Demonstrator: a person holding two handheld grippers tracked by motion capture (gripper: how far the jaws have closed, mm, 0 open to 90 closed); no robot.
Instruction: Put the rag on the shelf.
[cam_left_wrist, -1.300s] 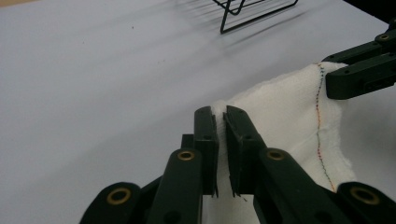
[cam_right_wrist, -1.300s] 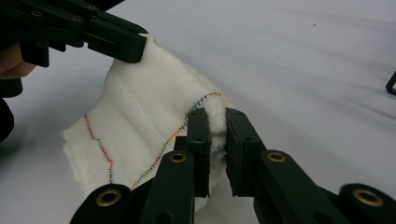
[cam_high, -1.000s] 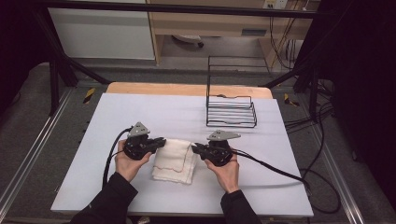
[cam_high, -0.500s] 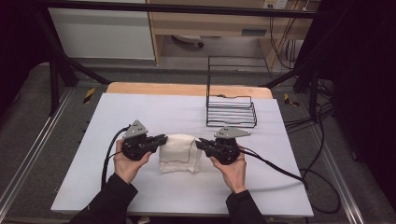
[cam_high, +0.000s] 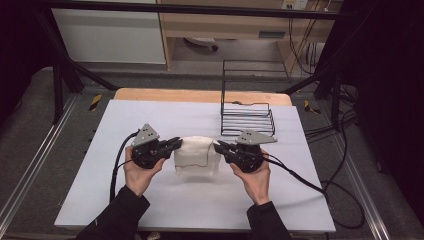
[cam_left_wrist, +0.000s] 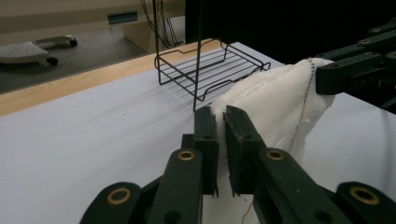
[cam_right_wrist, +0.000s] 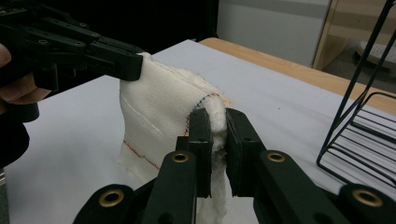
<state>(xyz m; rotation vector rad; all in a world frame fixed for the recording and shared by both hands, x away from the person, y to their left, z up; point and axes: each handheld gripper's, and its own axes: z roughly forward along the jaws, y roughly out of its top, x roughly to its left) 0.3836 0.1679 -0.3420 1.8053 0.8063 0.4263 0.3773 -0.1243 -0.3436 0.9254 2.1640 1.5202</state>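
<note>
A: Cloth (cam_high: 196, 156), centre of the high view, lifted off the white table (cam_high: 150, 120). Left gripper (cam_high: 172, 145) and right gripper (cam_high: 219, 147) each clamped on an upper corner.

B: Looks soft, light, limp; the hem corners are the sound hold. Obstacles?

A: Wire rack (cam_high: 247, 119), upper right, near the right gripper; likely snag.

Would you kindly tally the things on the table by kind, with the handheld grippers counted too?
White cloth: 1
Black wire rack: 1
Grippers: 2, the left gripper and the right gripper, each shut on the cloth
Total: 4
</note>
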